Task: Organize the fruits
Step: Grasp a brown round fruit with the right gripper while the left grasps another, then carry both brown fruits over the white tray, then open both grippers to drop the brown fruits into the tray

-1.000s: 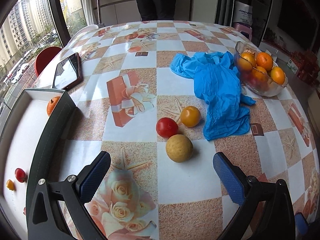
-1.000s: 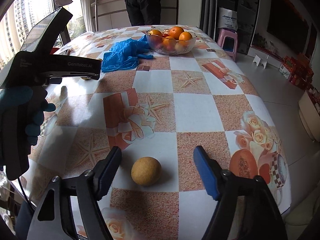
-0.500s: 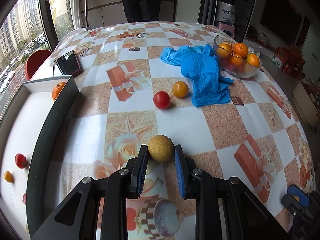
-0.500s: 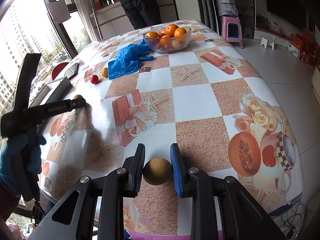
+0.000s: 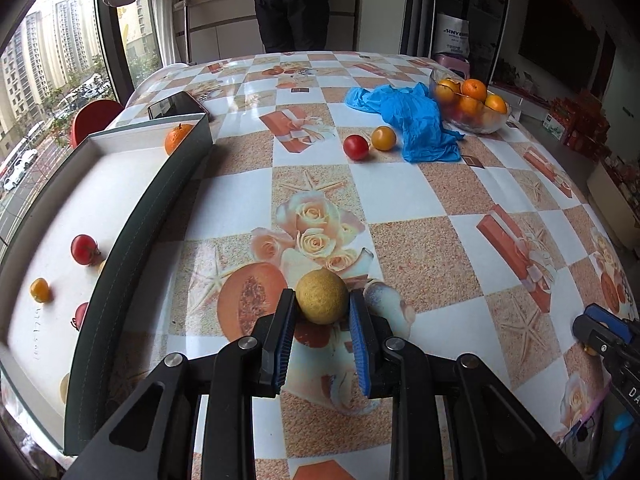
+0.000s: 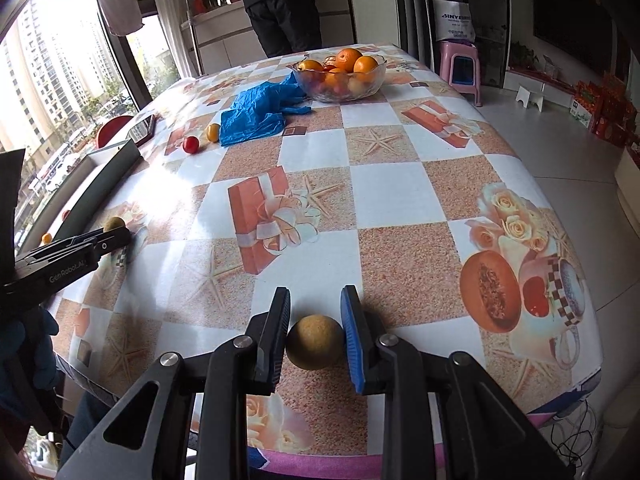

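Note:
My left gripper (image 5: 322, 300) is shut on a round yellow-brown fruit (image 5: 322, 297) and holds it above the table, beside the dark-walled white tray (image 5: 132, 240). My right gripper (image 6: 315, 318) is shut on a second yellow-brown fruit (image 6: 315, 343) near the table's front edge. The tray holds a small orange (image 5: 177, 139), a red tomato (image 5: 84, 249) and a small yellow fruit (image 5: 40, 290). A red tomato (image 5: 355, 147) and a yellow-orange fruit (image 5: 383, 138) lie on the table beside the blue cloth. The left gripper also shows in the right wrist view (image 6: 116, 232).
A glass bowl (image 5: 480, 122) of oranges stands at the far right of the table. A crumpled blue cloth (image 5: 416, 120) lies next to it. A phone (image 5: 174, 105) lies behind the tray. A person (image 5: 294, 4) stands beyond the table's far end. A pink stool (image 6: 460, 68) stands on the floor.
Both grippers closed, each on a yellow-brown fruit, and lifted. The left one has drawn back towards the near end of the table, beside the tray.

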A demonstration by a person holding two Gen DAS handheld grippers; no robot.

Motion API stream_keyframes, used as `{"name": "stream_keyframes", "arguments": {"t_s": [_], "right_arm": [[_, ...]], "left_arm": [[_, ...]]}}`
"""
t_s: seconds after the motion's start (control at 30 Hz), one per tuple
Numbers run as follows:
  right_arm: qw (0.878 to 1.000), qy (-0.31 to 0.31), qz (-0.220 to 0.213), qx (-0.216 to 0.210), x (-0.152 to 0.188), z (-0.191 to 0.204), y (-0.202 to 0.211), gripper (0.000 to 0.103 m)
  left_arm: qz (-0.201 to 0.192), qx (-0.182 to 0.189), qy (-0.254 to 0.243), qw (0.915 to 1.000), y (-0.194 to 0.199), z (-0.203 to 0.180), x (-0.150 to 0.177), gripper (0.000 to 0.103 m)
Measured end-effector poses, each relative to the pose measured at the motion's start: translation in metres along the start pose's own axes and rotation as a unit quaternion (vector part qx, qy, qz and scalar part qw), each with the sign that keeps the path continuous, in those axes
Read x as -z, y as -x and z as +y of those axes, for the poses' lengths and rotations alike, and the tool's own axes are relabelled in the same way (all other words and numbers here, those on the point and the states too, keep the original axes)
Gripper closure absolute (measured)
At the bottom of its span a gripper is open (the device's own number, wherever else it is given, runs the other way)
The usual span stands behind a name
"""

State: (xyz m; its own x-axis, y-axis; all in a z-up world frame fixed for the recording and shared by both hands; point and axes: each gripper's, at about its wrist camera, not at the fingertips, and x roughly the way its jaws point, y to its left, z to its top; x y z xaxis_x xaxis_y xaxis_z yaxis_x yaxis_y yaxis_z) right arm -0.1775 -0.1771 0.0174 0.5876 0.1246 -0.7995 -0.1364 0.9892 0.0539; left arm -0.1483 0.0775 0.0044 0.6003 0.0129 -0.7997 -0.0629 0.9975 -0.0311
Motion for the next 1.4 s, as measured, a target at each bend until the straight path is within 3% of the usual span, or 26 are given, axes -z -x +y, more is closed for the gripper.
{"name": "stream_keyframes", "arguments": {"t_s": [0.47, 0.7, 0.97, 1.23, 1.4], "right_arm": [[1.0, 0.01, 0.011, 0.012, -0.002, 0.004, 0.0, 0.075], [0.999, 0.009, 0.013, -0.036, -0.032, 0.025, 0.01, 0.074], [0.99, 0.041, 0.017, -0.134, -0.082, 0.114, 0.003, 0.075], [0.971, 0.095, 0.054, -0.211, -0.106, 0.235, -0.033, 0.075], [0.964, 0.117, 0.079, -0.225, -0.109, 0.294, -0.062, 0.075]], "left_arm": [[0.0, 0.005, 0.0, 1.0, 0.001, 0.002, 0.001, 0.075], [-0.012, 0.042, 0.014, 0.9989, 0.021, 0.016, -0.008, 0.075], [-0.064, 0.032, 0.047, 0.9963, 0.064, 0.074, -0.025, 0.075], [-0.072, -0.051, 0.086, 0.9924, 0.073, 0.169, -0.021, 0.075], [-0.059, -0.08, 0.113, 0.9885, 0.062, 0.213, -0.012, 0.075]]}}
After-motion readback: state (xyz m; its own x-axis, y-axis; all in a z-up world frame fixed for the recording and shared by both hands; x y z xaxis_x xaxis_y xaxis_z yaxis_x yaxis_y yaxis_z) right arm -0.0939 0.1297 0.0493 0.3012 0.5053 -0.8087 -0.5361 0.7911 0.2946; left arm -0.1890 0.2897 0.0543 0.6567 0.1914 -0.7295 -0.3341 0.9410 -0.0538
